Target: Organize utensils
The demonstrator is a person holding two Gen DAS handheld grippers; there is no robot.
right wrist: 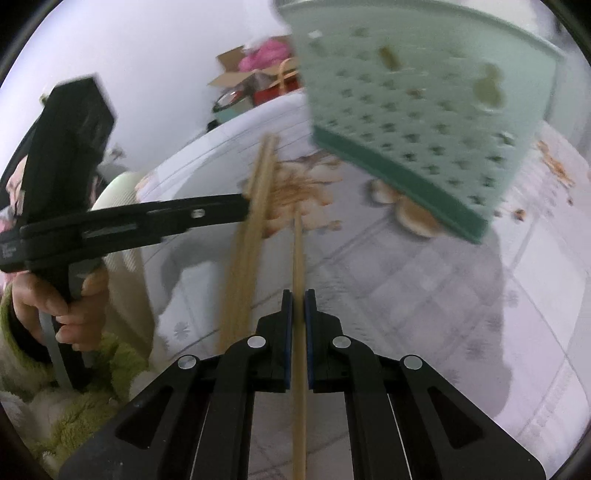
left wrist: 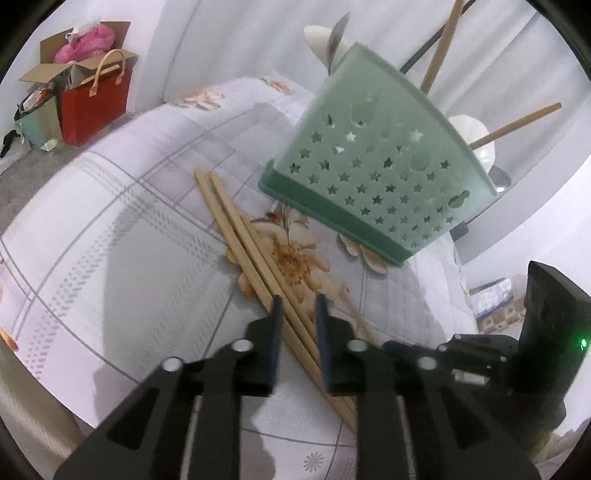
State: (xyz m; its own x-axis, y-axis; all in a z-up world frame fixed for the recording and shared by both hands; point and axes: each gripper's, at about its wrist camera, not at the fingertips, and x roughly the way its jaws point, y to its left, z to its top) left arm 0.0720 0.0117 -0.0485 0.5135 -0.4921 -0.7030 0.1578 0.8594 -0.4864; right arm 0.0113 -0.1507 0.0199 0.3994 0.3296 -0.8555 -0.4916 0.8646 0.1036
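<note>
A green utensil holder [left wrist: 373, 170] with star holes stands on the table and holds white spoons [left wrist: 476, 140] and wooden chopsticks [left wrist: 517, 123]; it also shows in the right wrist view [right wrist: 413, 107]. Several wooden chopsticks [left wrist: 240, 236] lie on the cloth. My left gripper [left wrist: 298, 306] is open, its fingers astride this bundle near its lower end. My right gripper [right wrist: 298, 295] is shut on a single chopstick [right wrist: 298, 254] that runs forward toward the holder. The left gripper [right wrist: 243, 206] shows at the bundle [right wrist: 255, 206] in the right wrist view.
The table has a white grid-and-flower cloth [left wrist: 110, 229]. A red bag [left wrist: 94, 107], a cardboard box [left wrist: 74, 62] and other bags stand on the floor at the far left. A white curtain [left wrist: 258, 33] hangs behind.
</note>
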